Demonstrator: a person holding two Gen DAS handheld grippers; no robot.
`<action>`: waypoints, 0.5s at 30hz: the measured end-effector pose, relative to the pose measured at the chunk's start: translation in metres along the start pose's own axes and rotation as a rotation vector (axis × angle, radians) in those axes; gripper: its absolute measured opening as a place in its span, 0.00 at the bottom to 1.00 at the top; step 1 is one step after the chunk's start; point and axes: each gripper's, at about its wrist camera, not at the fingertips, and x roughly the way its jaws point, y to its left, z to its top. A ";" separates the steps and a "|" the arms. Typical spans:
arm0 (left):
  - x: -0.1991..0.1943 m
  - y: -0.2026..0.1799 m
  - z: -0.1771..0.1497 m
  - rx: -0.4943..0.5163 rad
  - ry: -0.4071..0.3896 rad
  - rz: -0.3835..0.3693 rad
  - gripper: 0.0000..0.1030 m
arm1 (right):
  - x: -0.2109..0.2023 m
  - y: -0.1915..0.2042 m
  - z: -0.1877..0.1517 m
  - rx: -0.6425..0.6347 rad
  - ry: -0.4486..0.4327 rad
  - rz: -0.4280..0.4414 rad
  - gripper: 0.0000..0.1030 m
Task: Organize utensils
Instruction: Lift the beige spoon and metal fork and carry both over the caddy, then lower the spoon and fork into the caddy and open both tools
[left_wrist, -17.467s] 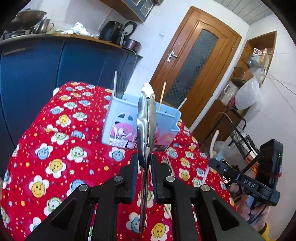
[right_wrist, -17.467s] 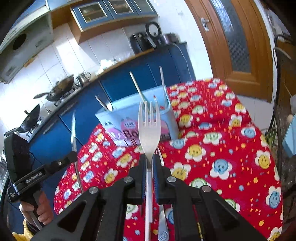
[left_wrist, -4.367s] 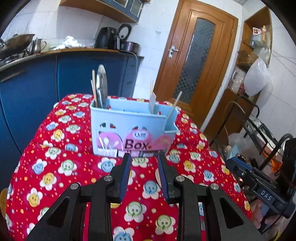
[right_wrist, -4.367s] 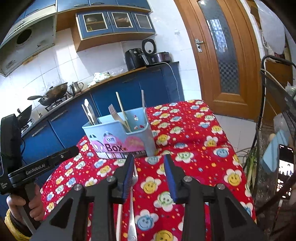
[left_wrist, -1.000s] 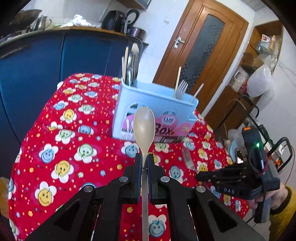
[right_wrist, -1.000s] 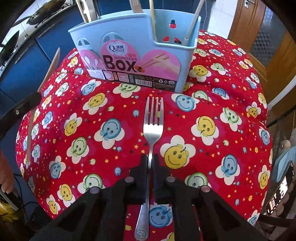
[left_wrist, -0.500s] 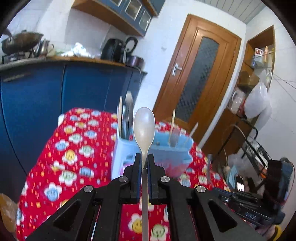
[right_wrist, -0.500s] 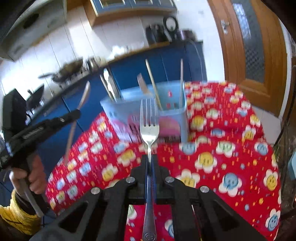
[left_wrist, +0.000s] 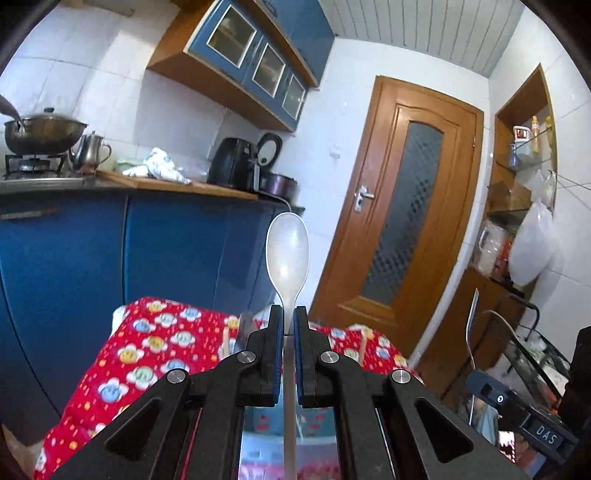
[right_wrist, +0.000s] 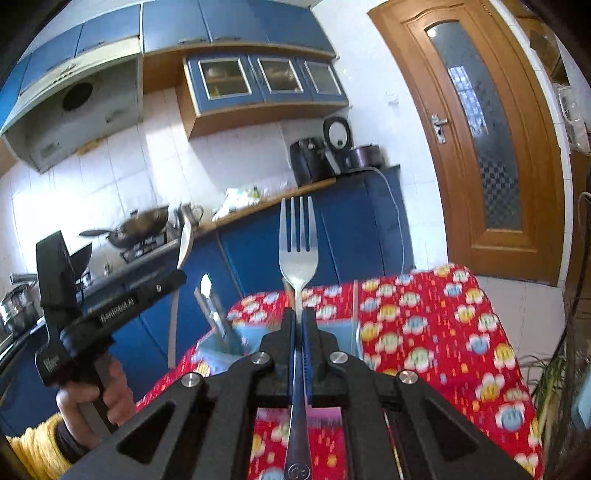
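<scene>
My left gripper (left_wrist: 289, 317) is shut on the handle of a pale plastic spoon (left_wrist: 287, 251), whose bowl stands up above the fingers. My right gripper (right_wrist: 298, 317) is shut on a steel fork (right_wrist: 298, 243), tines up. The light blue utensil box (right_wrist: 225, 343) sits on the red flowered tablecloth (right_wrist: 436, 332), mostly hidden behind each gripper's body; in the left wrist view only a strip of the box (left_wrist: 258, 421) shows under the fingers. A steel utensil (right_wrist: 210, 306) sticks up from the box's left end. In the right wrist view the left gripper (right_wrist: 177, 275) with its spoon (right_wrist: 184, 240) is at the left, held by a hand (right_wrist: 107, 384) in a yellow sleeve.
Blue kitchen cabinets (left_wrist: 110, 258) with a counter, a wok (left_wrist: 40, 133), a kettle and appliances stand behind the table. A wooden door (left_wrist: 402, 221) is at the right, with shelves and a white bag (left_wrist: 532, 247) beyond it. The other gripper's black body (left_wrist: 524, 417) shows at lower right.
Both grippers have risen and tilted up from the table, each still gripping its utensil. The box has slid down in both views, now largely hidden behind the gripper bodies.
</scene>
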 end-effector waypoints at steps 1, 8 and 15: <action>0.003 -0.001 0.000 0.003 -0.010 0.006 0.05 | 0.007 -0.002 0.003 -0.002 -0.018 -0.003 0.05; 0.023 -0.005 -0.014 0.051 -0.097 0.084 0.05 | 0.042 -0.010 0.010 -0.008 -0.089 -0.011 0.05; 0.029 -0.006 -0.033 0.116 -0.151 0.149 0.05 | 0.071 -0.017 0.005 -0.022 -0.108 -0.030 0.05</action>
